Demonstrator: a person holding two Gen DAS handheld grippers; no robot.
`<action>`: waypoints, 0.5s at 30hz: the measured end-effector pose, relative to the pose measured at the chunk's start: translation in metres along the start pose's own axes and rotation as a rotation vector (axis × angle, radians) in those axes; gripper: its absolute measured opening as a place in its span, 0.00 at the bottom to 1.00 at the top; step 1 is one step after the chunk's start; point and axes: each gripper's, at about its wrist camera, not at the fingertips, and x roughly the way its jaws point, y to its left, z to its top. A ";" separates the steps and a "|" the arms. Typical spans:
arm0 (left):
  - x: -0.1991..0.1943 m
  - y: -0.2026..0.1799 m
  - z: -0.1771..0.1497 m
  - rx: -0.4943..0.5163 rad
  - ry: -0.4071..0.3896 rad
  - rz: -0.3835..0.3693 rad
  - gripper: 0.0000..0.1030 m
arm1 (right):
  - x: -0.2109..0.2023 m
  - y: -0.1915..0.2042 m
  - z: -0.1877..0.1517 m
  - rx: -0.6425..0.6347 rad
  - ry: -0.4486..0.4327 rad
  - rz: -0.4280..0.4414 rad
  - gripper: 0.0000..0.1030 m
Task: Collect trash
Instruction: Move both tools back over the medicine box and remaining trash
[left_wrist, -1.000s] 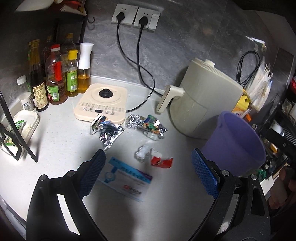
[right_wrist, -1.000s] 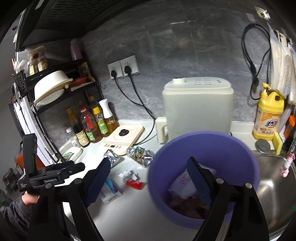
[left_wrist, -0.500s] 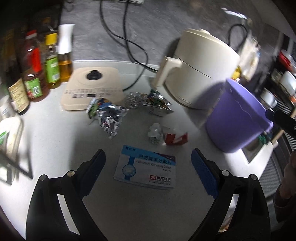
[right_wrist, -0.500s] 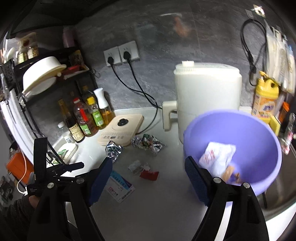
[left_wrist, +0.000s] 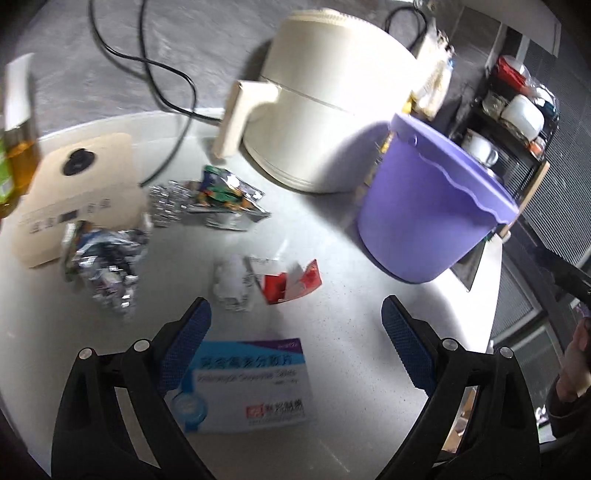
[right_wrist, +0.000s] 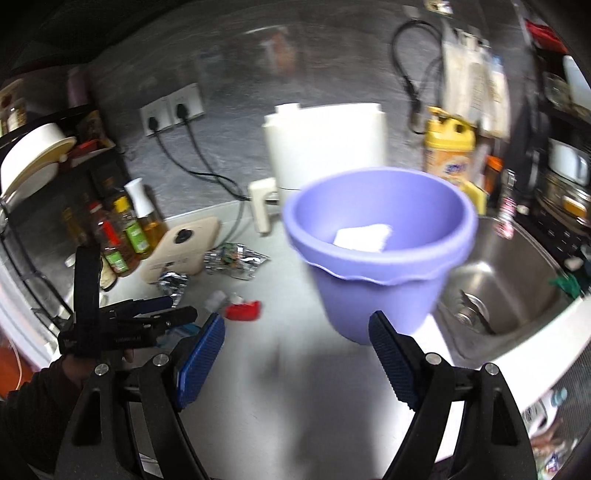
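The left gripper (left_wrist: 295, 325) hangs over the near part of the table (left_wrist: 351, 369), its jaws spread wide with nothing pressed between them; a blue-and-white medicine box (left_wrist: 251, 384) lies flat on the table below, just beside the left finger. Just beyond the box sit a crumpled white wrapper (left_wrist: 232, 280) and a red-and-white scrap (left_wrist: 291, 284), touching each other. Farther left lies a wad of silver foil (left_wrist: 107, 266), and farther back a second foil packet with green print (left_wrist: 218, 199), in front of a cream appliance with a handle (left_wrist: 325, 110). A flat beige cooker (left_wrist: 70, 192) rests at the far left.

The right gripper (right_wrist: 295, 354) is also wide open and empty. Ahead of it stands the purple bucket (right_wrist: 380, 280), on the table beside the steel sink (right_wrist: 509, 288), with a white piece of paper (right_wrist: 364, 238) inside. The bucket is well to the right of the scattered trash.
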 end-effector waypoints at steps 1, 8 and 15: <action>0.005 0.000 0.000 0.005 0.011 -0.004 0.90 | -0.002 -0.003 -0.002 0.009 0.000 -0.014 0.77; 0.029 0.007 -0.008 -0.011 0.084 -0.025 0.90 | -0.002 -0.011 -0.014 0.028 0.025 -0.053 0.77; 0.014 0.017 -0.019 -0.027 0.072 -0.031 0.90 | 0.016 0.001 -0.021 0.010 0.062 -0.015 0.77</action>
